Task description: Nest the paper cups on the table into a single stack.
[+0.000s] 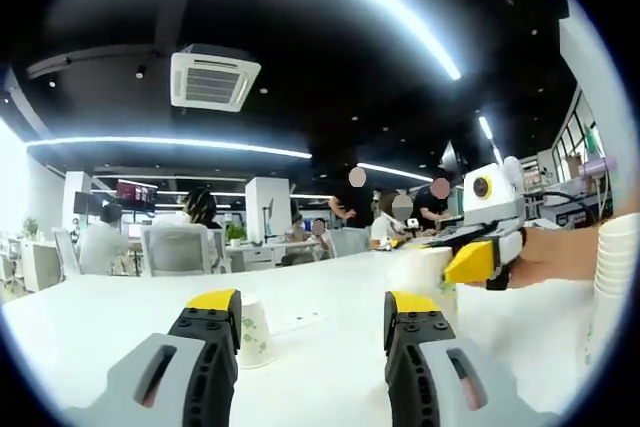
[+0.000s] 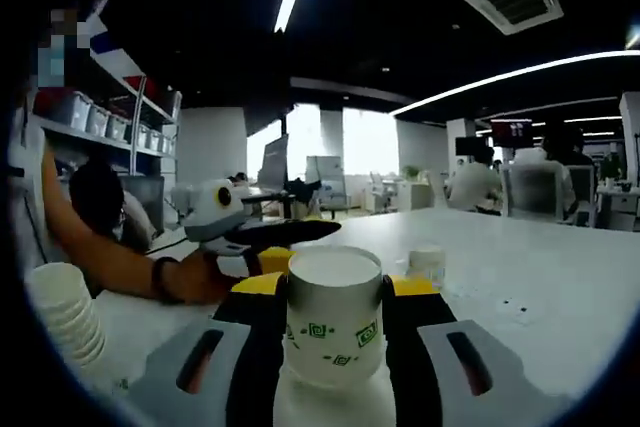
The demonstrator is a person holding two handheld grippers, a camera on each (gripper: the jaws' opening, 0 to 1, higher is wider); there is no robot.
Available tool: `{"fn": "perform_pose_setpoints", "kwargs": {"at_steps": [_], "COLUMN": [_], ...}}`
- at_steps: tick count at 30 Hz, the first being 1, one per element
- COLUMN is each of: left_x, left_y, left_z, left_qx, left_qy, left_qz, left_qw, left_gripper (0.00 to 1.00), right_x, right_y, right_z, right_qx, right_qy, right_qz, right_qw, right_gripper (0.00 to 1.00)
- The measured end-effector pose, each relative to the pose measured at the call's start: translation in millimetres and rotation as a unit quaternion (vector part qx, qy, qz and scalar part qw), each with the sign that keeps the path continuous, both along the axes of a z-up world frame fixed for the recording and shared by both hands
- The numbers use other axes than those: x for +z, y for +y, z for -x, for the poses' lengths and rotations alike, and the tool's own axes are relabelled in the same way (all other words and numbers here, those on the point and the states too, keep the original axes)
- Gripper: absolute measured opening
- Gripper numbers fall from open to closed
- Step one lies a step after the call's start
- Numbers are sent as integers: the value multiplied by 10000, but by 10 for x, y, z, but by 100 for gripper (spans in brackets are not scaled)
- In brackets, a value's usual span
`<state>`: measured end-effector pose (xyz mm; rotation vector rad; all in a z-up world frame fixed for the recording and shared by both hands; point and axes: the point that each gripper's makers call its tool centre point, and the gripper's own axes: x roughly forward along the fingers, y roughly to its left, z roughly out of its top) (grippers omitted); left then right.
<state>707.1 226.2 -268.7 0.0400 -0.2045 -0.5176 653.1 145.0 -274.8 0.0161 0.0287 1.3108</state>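
Note:
My right gripper point(image 2: 334, 289) is shut on a white paper cup point(image 2: 333, 332) with green square marks, wider at its top. A white shape sits right below that cup; I cannot tell what it is. The same cup point(image 1: 428, 272) shows just beyond my own right jaw, with the right gripper point(image 1: 468, 263) coming in from the right. My left gripper point(image 1: 312, 303) stands open above the table with nothing between its fingers. One paper cup point(image 1: 253, 331) stands upside down beside its left jaw. A tall stack of cups point(image 1: 615, 267) rises at the right edge.
The white table point(image 1: 330, 287) stretches ahead. The stack of cups point(image 2: 66, 312) stands at the left, and a lone cup point(image 2: 428, 263) sits further out. The left gripper point(image 2: 262, 235), held by a hand, is close on the left. People sit at desks behind.

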Motion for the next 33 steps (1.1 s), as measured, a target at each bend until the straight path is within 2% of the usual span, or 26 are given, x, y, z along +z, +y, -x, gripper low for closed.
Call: {"fn": "perform_pose_setpoints", "kwargs": {"at_steps": [2, 4, 8, 12, 15, 25, 31, 33], "left_x": [6, 11, 8, -2, -1, 13, 15, 12], "left_y": [4, 8, -10, -34, -38, -60, -41, -50], "left_z": [2, -4, -5, 9, 21, 26, 8, 14], "left_qx": [9, 16, -2, -32, -39, -97, -68, -72], "left_qy": [-6, -15, -17, -19, -9, -22, -17, -16], "left_qz": [5, 6, -25, -62, -47, 16, 19, 12], "left_qw": [10000, 10000, 10000, 10000, 10000, 9999, 10000, 10000], "left_gripper": [61, 61, 61, 60, 60, 60, 59, 59], "right_x": [-32, -120, -212, -243, -307, -287, -454, -465], "right_y": [7, 13, -16, -33, -23, -120, -147, -148], "right_z": [128, 233, 318, 414, 499, 558, 554, 567], "right_qx": [132, 258, 338, 547, 751, 968, 1115, 1159], "right_qy": [1, -107, -138, -144, -362, -486, -440, -343], "right_qz": [14, 194, 247, 60, 213, 268, 548, 566], "right_qw": [9999, 9994, 9990, 9984, 9963, 9938, 9913, 9911], "right_gripper": [40, 40, 40, 40, 40, 40, 40, 42]}}
